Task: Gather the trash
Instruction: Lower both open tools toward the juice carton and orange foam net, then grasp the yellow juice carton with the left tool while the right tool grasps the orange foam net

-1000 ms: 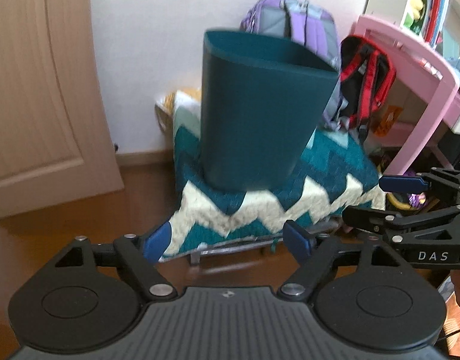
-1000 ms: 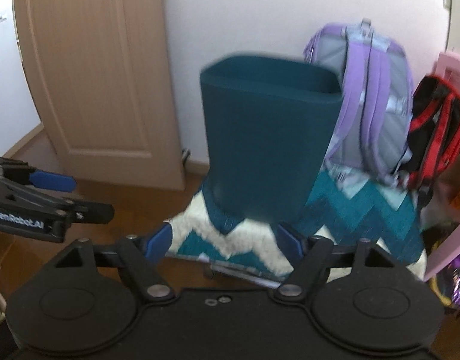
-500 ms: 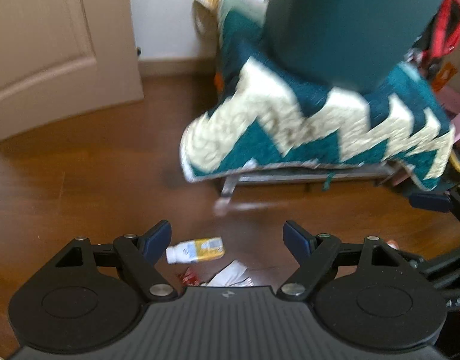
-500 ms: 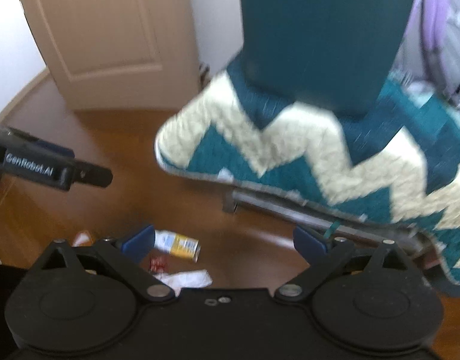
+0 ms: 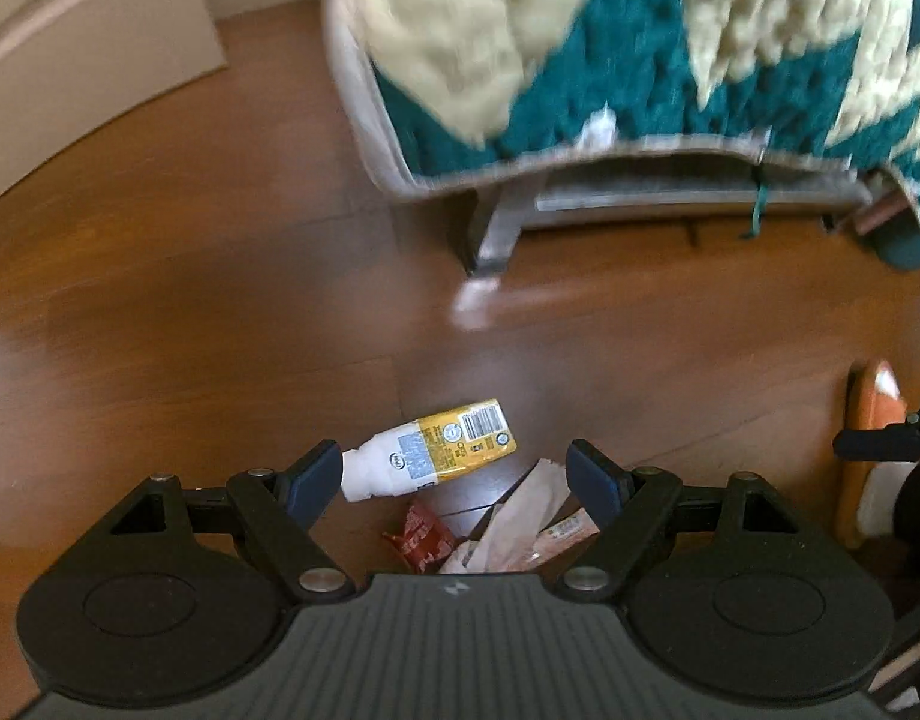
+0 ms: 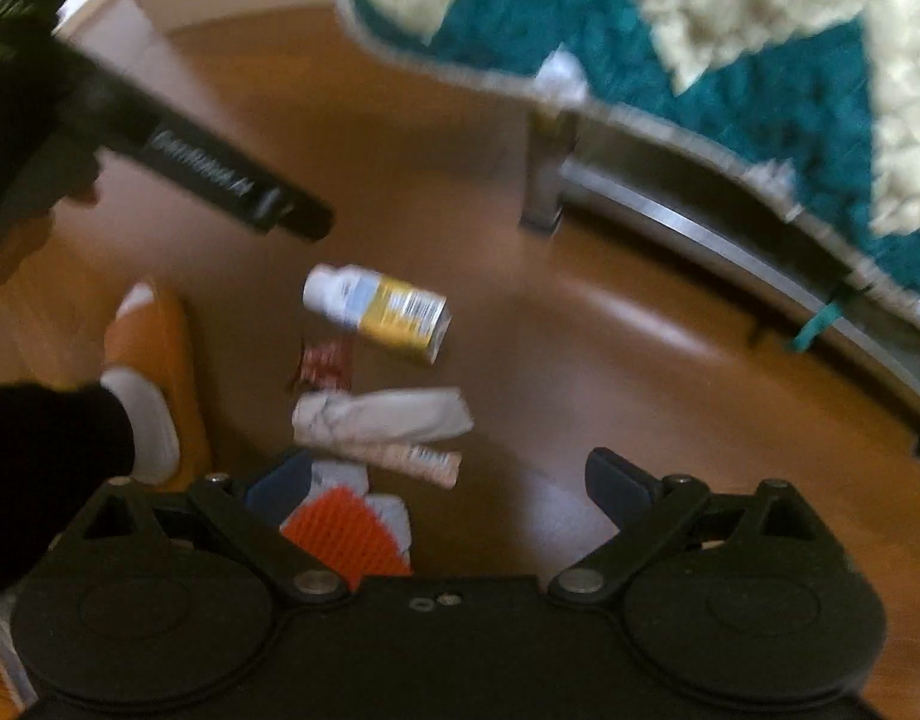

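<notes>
Trash lies on the wooden floor. A yellow and white drink bottle [image 5: 430, 453] lies on its side, also seen in the right wrist view [image 6: 379, 312]. Beside it are a red wrapper [image 5: 421, 537], a crumpled white paper [image 6: 382, 417] and a printed stick wrapper [image 6: 418, 459]. My left gripper [image 5: 457, 480] is open and empty, just above the bottle and wrappers. My right gripper [image 6: 448, 483] is open and empty, above the trash. The left gripper's body [image 6: 214, 171] shows in the right wrist view.
A bench with a metal leg [image 5: 490, 234], draped in a teal and cream zigzag blanket [image 5: 640, 48], stands beyond the trash. The person's orange slippers [image 6: 154, 372] stand beside the trash. A door [image 5: 70, 30] is at the far left.
Both grippers have tilted down from the teal bin on the bench to the floor. The bin has left both views and the trash has come close under the open fingers.
</notes>
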A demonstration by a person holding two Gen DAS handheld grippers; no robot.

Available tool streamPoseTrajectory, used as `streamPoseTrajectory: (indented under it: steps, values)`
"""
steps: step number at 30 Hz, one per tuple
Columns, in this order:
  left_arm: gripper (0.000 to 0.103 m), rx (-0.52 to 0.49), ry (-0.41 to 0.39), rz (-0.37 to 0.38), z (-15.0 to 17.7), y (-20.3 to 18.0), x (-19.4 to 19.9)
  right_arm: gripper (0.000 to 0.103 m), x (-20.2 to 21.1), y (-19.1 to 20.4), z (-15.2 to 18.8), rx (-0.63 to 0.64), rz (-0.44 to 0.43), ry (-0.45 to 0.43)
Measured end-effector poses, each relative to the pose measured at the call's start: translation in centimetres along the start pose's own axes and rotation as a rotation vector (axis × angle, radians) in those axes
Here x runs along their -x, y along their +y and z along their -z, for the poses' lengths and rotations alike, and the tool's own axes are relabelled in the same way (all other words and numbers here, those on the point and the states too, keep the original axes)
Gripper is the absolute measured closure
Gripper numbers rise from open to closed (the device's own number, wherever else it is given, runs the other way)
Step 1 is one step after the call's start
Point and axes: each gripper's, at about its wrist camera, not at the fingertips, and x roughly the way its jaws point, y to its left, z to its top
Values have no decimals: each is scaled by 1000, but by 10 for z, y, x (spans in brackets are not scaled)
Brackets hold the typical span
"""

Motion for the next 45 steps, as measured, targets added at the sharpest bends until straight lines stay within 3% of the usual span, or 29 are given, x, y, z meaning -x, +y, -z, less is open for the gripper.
streamPoseTrajectory:
  steps: [7, 14, 24, 29, 35, 37, 38, 42, 45]
  values:
    - [21, -141, 90, 60, 9, -2, -72, 6, -60, 10, 21, 48, -56, 134]
    - [21, -329, 118, 64, 24, -10, -124, 7, -107, 32, 35, 181, -129, 210]
    - [20, -623, 13, 24, 42, -25, -152, 9, -153, 68, 44, 401, -199, 240]
    - [20, -633, -6, 7, 31, -24, -161, 16, -160, 72, 49, 438, -206, 251]
    - [20, -626, 50, 12, 34, -23, -181, 33, -167, 72, 57, 454, -197, 268]
    - [24, -619, 51, 14, 35, -23, -183, 48, -168, 72, 58, 461, -188, 265]
    - [31, -610, 51, 13, 36, -22, -183, 52, -167, 71, 59, 462, -184, 263]
    - [40, -569, 58, 20, 37, -20, -184, 86, -165, 68, 61, 456, -168, 255]
    - [45, -516, 65, 20, 35, -18, -181, 98, -158, 64, 61, 445, -147, 242]
